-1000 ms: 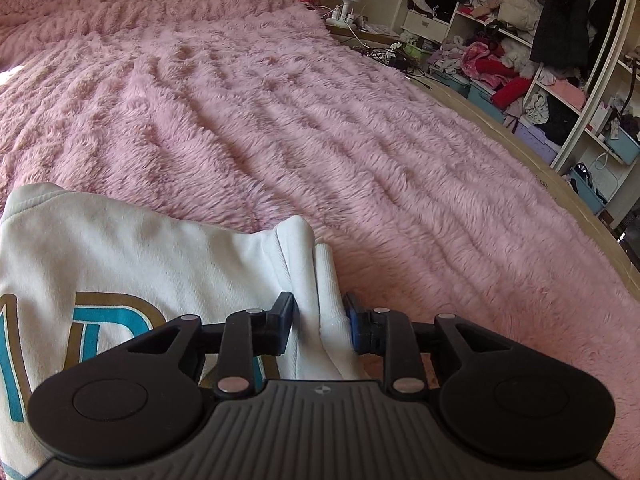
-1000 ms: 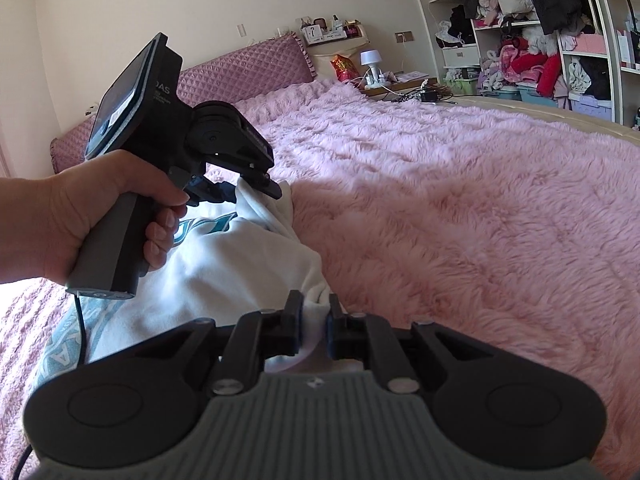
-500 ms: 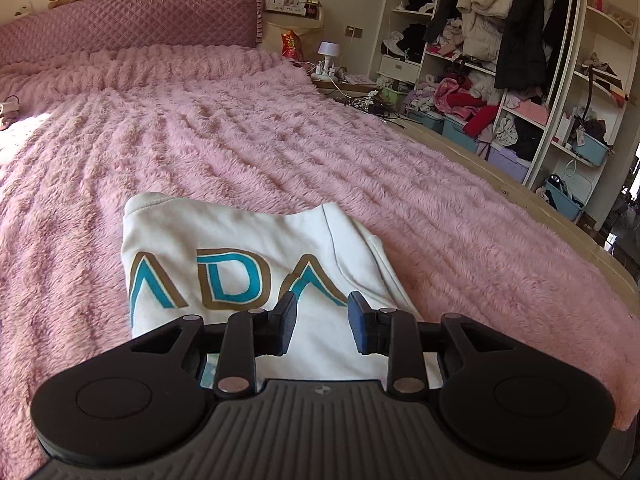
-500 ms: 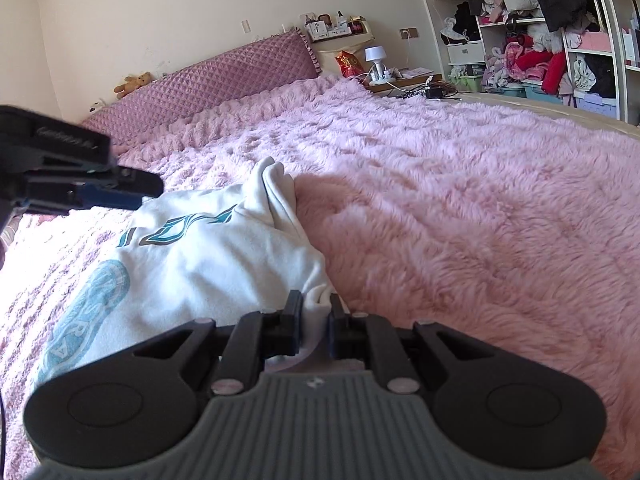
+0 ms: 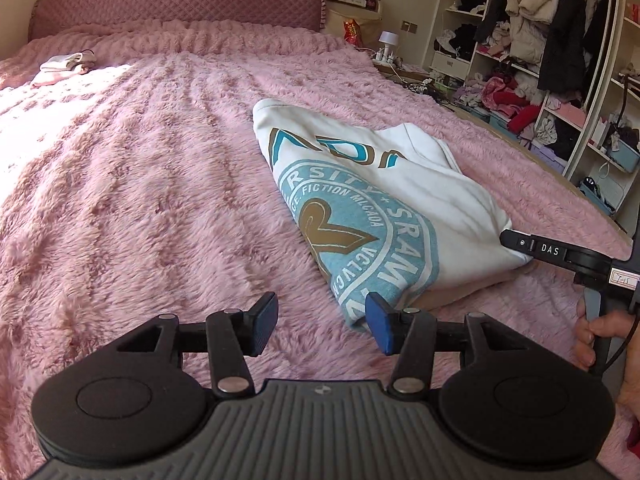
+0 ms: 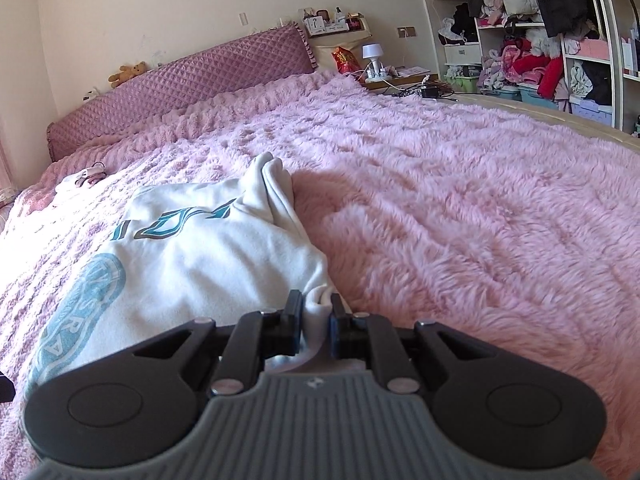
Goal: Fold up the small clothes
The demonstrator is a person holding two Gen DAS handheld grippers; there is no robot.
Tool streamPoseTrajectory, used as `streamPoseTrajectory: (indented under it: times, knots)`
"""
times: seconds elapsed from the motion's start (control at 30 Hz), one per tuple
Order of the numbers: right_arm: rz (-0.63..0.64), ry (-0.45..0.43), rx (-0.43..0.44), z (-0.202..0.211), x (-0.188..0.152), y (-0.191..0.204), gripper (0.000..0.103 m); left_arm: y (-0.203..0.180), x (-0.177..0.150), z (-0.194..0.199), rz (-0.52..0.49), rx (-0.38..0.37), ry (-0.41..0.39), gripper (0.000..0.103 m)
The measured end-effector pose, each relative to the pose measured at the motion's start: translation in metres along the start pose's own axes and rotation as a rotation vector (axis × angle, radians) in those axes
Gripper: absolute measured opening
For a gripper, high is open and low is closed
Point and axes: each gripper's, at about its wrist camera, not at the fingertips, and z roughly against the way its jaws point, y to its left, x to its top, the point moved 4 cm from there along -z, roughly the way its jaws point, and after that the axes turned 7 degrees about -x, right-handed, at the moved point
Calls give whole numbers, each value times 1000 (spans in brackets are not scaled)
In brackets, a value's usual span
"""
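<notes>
A white garment [image 5: 384,188] with a blue and gold print lies partly folded on the pink fluffy bed. My left gripper [image 5: 322,322] is open and empty, just off the garment's near corner. My right gripper [image 6: 316,320] is shut on the garment's white edge [image 6: 318,300], and it also shows at the right edge of the left wrist view [image 5: 560,254]. In the right wrist view the garment [image 6: 192,256] spreads to the left of the gripper, with a bunched fold standing up at its far side.
A small pile of light clothes [image 5: 64,66] lies far back left near the quilted headboard [image 5: 176,4]. The bed's wooden rim [image 5: 532,152] runs along the right. Shelves full of clothes [image 5: 536,56] and a nightstand with a lamp [image 6: 374,60] stand beyond it.
My left gripper has let go of the garment's far edge, opened wide and pulled back toward the garment's near corner. My right gripper has stayed shut on the white edge.
</notes>
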Motion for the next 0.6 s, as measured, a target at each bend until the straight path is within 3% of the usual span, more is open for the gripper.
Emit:
streamPoseTrajectory:
  times: [0.23, 0.33, 0.5, 0.6]
  knots:
    - [-12, 2, -2, 1, 1, 0, 7, -32, -13, -18, -126, -13, 31, 59]
    - [-70, -17, 20, 7, 7, -4, 5, -41, -15, -27, -152, 38, 40, 59]
    - [-137, -44, 76, 22, 36, -2, 4, -55, -16, -31, -178, 194, 9, 65]
    - [-166, -56, 121, 33, 56, 3, 4, -64, -15, -33, -195, 220, -18, 66]
